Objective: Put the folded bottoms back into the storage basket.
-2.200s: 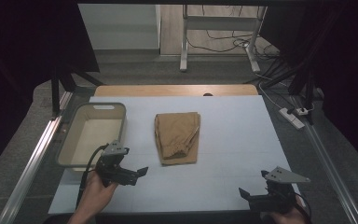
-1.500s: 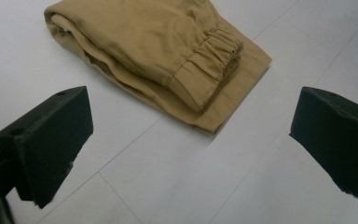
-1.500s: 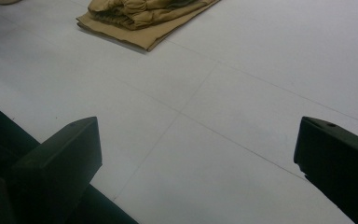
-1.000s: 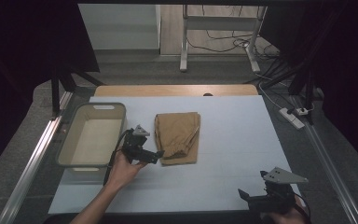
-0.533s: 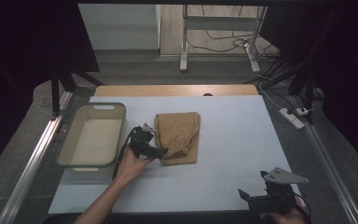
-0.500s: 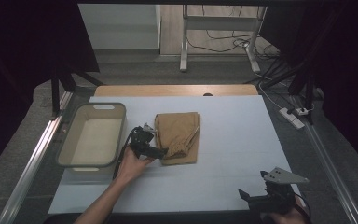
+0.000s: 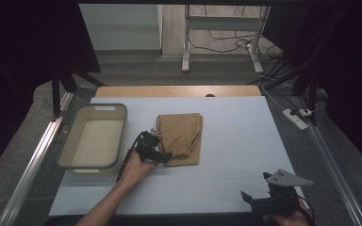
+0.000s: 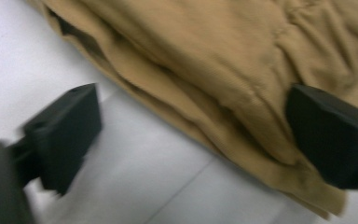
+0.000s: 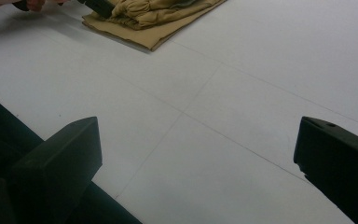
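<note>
A folded tan garment (image 7: 181,137) lies in the middle of the white table. My left gripper (image 7: 159,155) is at its front left corner, open. In the left gripper view the two jaws stand wide apart, one over bare table, the other over the tan cloth (image 8: 205,60), with the layered edge of the garment between them. My right gripper (image 7: 257,201) rests open near the table's front right edge. In the right gripper view its jaws frame bare table, and the garment (image 9: 154,16) lies far off at the top.
A beige plastic bin (image 7: 94,137) stands at the left of the table, empty inside. The white table top (image 7: 245,141) spreads right of the garment. Beyond the table are a metal frame leg (image 7: 186,42), cables and a power strip (image 7: 296,118) on the floor.
My left gripper has moved from the table's front left, forward and right, up to the garment's front left corner. The right gripper has stayed in place.
</note>
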The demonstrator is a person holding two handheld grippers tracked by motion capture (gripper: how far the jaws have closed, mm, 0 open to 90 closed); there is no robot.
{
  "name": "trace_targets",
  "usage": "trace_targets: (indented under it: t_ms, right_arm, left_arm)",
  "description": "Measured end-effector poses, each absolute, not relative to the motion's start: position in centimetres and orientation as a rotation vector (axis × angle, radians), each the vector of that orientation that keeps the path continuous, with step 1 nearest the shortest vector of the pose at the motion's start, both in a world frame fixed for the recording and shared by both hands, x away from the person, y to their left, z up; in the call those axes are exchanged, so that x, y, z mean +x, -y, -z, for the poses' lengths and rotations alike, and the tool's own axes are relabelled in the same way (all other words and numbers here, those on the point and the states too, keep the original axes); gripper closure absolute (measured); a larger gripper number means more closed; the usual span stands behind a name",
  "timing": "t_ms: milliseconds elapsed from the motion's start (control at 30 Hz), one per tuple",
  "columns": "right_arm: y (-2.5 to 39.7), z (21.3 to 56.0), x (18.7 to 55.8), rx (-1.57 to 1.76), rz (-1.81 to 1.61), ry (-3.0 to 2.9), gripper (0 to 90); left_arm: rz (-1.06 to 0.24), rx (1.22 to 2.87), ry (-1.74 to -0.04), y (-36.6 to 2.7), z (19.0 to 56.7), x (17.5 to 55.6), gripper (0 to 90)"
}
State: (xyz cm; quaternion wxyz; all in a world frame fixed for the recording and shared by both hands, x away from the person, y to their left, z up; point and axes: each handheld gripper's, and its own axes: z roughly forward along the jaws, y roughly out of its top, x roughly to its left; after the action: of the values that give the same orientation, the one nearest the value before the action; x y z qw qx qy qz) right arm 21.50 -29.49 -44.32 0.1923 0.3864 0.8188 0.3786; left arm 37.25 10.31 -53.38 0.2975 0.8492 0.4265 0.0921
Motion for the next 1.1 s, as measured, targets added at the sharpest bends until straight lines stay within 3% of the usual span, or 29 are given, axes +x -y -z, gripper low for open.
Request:
trace_targets:
  t_ms: [33, 67, 100, 133, 233, 433, 733, 1100]
  right_arm:
    - [29.4, 44.3, 21.5, 1.082, -1.060, -2.300, 0.8]
    - [29.4, 44.3, 21.5, 1.082, -1.060, -2.300, 0.8]
    - [29.4, 44.4, 21.5, 1.078, -1.054, -2.302, 0.8]
    - [29.4, 44.4, 21.5, 1.078, -1.054, -2.302, 0.8]
    - [29.3, 44.4, 21.5, 1.071, -1.048, -2.304, 0.8]
    - [29.3, 44.4, 21.5, 1.071, -1.038, -2.314, 0.8]
    - [29.2, 44.4, 21.5, 1.062, -1.040, -2.336, 0.8]
    - [29.3, 43.8, 21.7, 1.076, -1.156, -2.329, 0.7]
  left_arm:
    - [-0.240, 2.259, -1.127, -10.2, 53.2, 37.1, 23.2]
    - [-0.231, 2.257, -1.121, -10.1, 53.1, 36.9, 23.2]
    - [-0.221, 2.259, -1.115, -10.0, 53.0, 36.8, 36.2]
    - [-0.205, 2.263, -1.109, -9.9, 52.9, 36.7, 36.2]
    - [-0.159, 2.261, -1.103, -9.7, 52.7, 36.6, 53.2]
    - [-0.068, 2.211, -1.126, -10.0, 52.7, 36.8, 75.7]
    - [-0.151, 2.250, -1.049, -9.8, 52.7, 36.6, 78.6]
    - [-0.113, 2.269, -1.091, -10.0, 52.2, 36.9, 78.8]
